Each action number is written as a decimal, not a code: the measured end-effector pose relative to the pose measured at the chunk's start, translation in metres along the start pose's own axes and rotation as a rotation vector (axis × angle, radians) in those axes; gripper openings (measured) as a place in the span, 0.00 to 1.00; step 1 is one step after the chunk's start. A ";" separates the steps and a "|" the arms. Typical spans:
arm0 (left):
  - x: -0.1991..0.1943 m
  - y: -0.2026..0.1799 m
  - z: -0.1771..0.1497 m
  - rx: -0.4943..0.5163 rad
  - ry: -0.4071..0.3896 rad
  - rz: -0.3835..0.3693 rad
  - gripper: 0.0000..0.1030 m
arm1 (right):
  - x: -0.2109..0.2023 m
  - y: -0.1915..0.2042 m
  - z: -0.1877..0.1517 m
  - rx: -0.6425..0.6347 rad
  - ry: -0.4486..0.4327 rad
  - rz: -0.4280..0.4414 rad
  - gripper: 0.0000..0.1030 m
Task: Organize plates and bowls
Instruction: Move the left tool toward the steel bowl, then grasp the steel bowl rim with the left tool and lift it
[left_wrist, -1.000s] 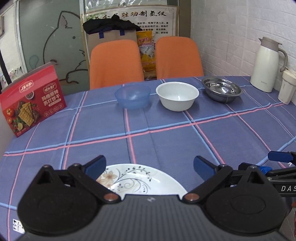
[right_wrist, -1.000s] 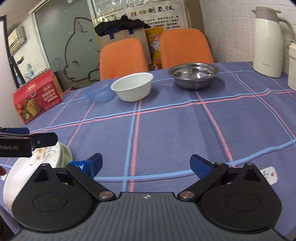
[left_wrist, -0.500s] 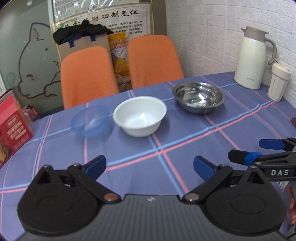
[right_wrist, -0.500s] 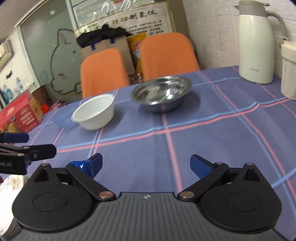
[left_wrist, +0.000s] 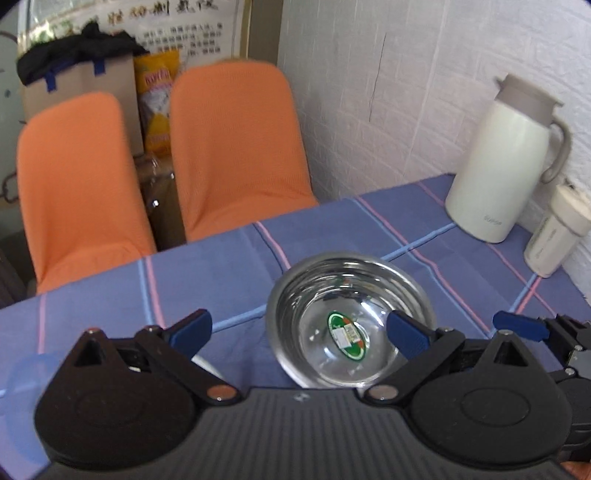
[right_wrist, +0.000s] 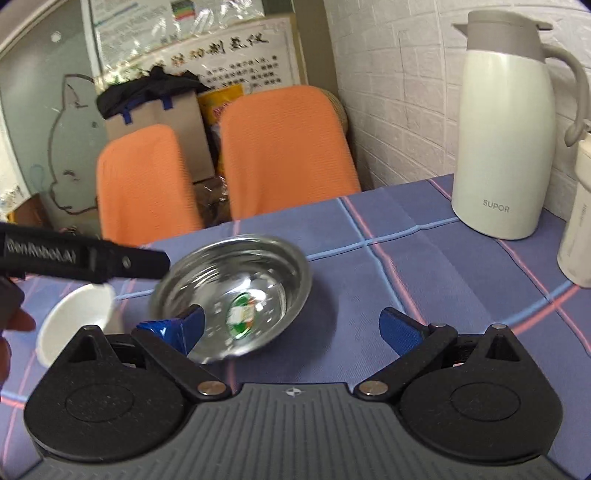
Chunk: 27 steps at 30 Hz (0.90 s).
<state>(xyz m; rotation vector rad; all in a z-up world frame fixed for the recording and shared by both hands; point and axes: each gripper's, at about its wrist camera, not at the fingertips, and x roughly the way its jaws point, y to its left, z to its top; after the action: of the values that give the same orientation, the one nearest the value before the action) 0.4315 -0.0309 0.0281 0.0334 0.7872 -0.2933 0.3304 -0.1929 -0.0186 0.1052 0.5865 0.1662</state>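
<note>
A steel bowl (left_wrist: 351, 325) is seen on the checked tabletop (left_wrist: 229, 266), at about 12 o'clock from both cameras, with a green sticker (left_wrist: 347, 334) on its floor. The left hand-held gripper (left_wrist: 299, 332) is held with its fingers wide apart and nothing between them; its right blue pad (left_wrist: 404, 332) is seen against the bowl's interior, though whether the rim is touched cannot be told. The right hand-held gripper (right_wrist: 291, 325) is likewise spread and empty, its left pad (right_wrist: 184, 326) overlapping the bowl's near edge at 10 o'clock. This straddling is judged to be an approach for pinching the thin rim, since a wide, slippery bowl is most readily gripped at its wall. A white bowl (right_wrist: 75, 321) is found at 9 o'clock of the steel one, just beside it, a likely nesting partner. A white jug (right_wrist: 504, 147) and a cup (left_wrist: 554, 236) are kept well apart at 2 o'clock, clear of the work. Two orange chairs (left_wrist: 236, 147) are seen beyond the far edge.
</note>
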 end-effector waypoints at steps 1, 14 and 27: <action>0.013 0.001 0.003 -0.006 0.021 -0.001 0.96 | 0.010 0.000 0.002 -0.003 0.012 -0.006 0.86; 0.082 0.005 0.004 0.000 0.127 0.014 0.95 | 0.064 0.011 -0.007 -0.111 0.088 -0.062 0.87; 0.091 0.003 0.001 0.018 0.154 0.030 0.90 | 0.049 0.003 -0.002 -0.076 0.038 -0.038 0.85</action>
<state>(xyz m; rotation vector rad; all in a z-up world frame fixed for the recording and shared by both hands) 0.4937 -0.0505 -0.0355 0.0859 0.9363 -0.2716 0.3688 -0.1808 -0.0460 0.0171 0.6194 0.1532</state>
